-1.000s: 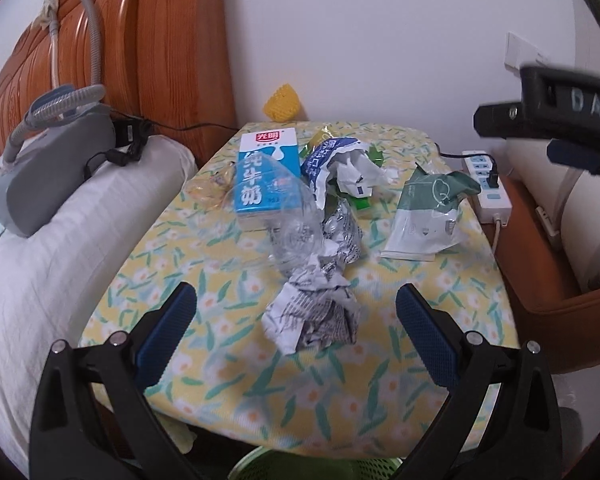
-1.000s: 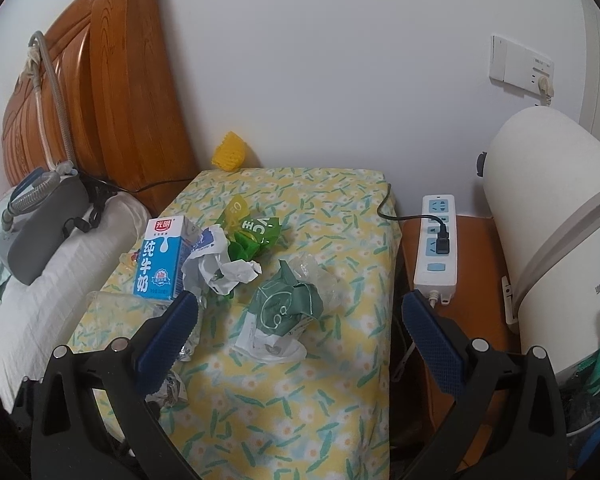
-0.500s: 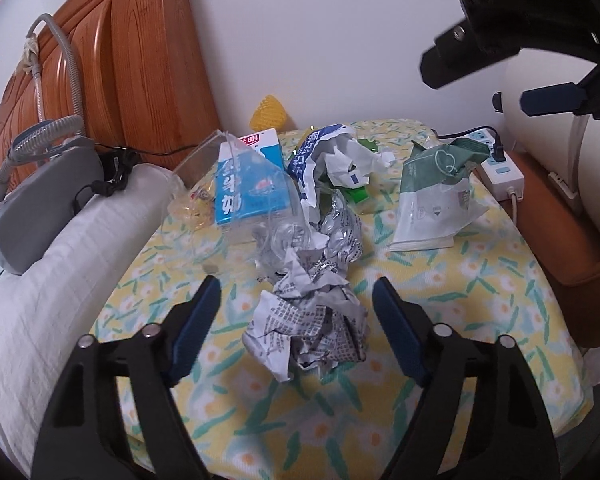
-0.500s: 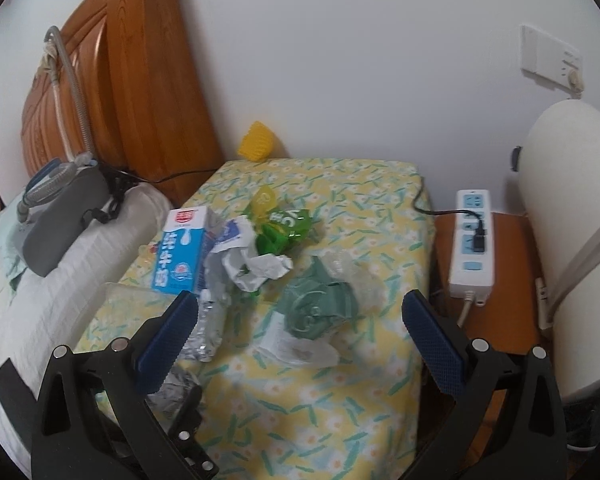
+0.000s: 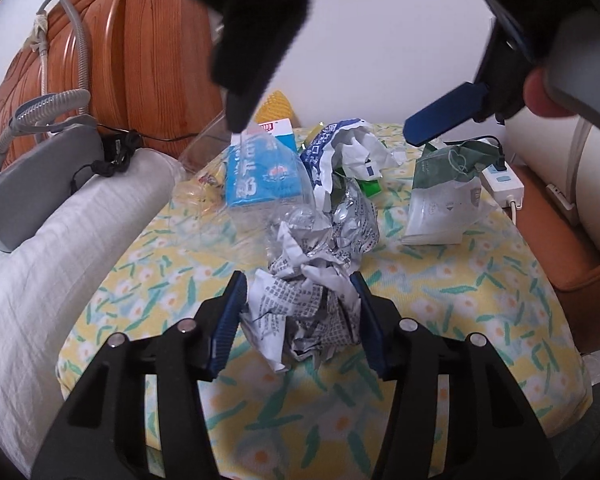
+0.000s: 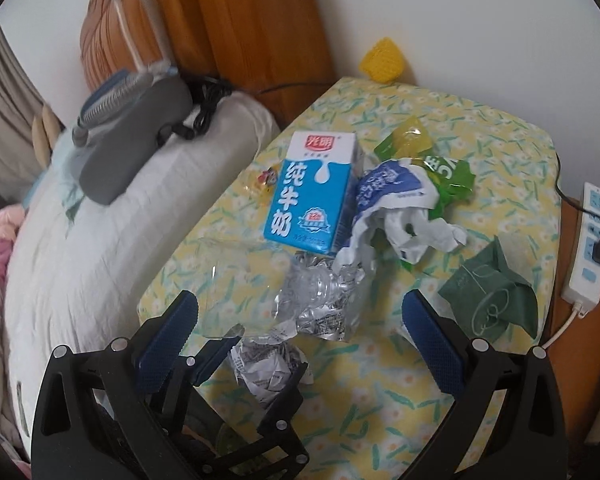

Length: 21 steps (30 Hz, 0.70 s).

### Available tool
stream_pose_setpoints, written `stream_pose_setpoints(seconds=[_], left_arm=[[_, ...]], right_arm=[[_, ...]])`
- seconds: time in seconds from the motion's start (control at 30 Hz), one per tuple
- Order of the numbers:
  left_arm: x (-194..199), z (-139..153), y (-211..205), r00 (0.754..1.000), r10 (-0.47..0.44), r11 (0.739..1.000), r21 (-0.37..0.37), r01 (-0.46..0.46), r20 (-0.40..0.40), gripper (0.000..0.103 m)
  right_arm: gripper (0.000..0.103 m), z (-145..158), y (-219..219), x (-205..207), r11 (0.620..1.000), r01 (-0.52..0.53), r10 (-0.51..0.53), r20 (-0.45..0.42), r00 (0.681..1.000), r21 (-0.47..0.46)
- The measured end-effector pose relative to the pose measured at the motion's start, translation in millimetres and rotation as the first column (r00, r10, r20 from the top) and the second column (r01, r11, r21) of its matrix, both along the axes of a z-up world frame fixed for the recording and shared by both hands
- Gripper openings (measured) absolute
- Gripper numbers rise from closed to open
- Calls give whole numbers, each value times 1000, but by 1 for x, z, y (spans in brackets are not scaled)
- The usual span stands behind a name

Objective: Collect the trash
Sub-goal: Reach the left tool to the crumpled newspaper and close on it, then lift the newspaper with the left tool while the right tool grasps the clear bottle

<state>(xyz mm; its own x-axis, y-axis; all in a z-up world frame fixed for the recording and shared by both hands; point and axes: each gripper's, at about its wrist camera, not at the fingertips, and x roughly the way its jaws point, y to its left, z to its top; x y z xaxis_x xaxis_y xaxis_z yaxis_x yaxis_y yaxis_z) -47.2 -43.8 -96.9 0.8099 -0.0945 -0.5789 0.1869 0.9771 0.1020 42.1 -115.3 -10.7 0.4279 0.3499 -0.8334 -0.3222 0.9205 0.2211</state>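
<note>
- On the yellow flowery table [image 5: 440, 320] sits a pile of trash, and the nearest piece is a crumpled newspaper ball [image 5: 304, 312].
- The left gripper [image 5: 300, 316] has one blue pad on each side of the newspaper ball. The pads are right up against the paper, so the jaws look squeezed onto it.
- From the right wrist camera, the same newspaper ball [image 6: 266, 364] shows at the near edge of the table, with the left gripper's black fingers around it.
- The right gripper [image 6: 300, 332] hangs above the pile with its jaws spread wide. Nothing is between them but air.
- Just behind the ball lies crinkly silver foil [image 5: 352, 220], touching it, and a clear plastic bag [image 5: 236, 184] is draped over the left part of the pile.
- A blue milk carton [image 6: 316, 196] lies flat farther back, with a blue and white wrapper [image 6: 392, 200] crumpled just beside it.
- Green and yellow wrappers [image 6: 432, 160] peek out behind the wrapper.
- A dark green bag [image 6: 492, 292] lies off to the right, apart from the pile.
- A white pillow [image 5: 60, 248] is beside the table on the left, and a white power strip [image 6: 590, 244] is on the right.
</note>
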Motion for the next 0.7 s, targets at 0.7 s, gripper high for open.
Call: stream_pose_setpoints(seconds=[0.7], left_arm=[[-1,-2,5,999,36,999,-25,-36,18,51]], right_arm=[[89,-17,72,37,946,-126,46,-261,964,-298]])
